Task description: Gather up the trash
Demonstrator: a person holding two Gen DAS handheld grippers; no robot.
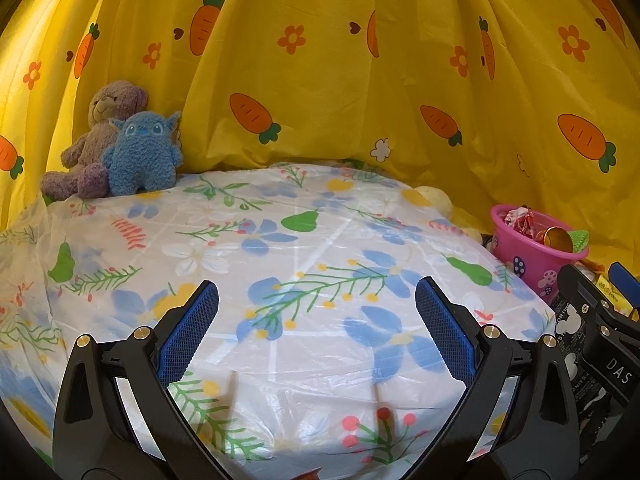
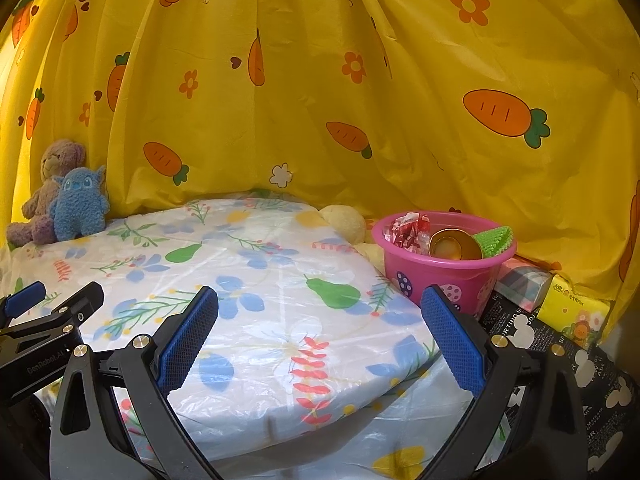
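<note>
So the pink bucket sits at the table's far right edge, just ahead of the right tongs, with a red crumpled wrapper, a gold cup and a green thing inside. The left tongs hang over the floral cover, well left of the bucket. Both tongs are spread wide, holding nothing.

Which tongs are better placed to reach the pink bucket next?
Right. In the right wrist view the pink bucket sits just beyond the right tongs, near their right finger. From the left tongs it lies far off to the side. Both are open and empty.
</note>
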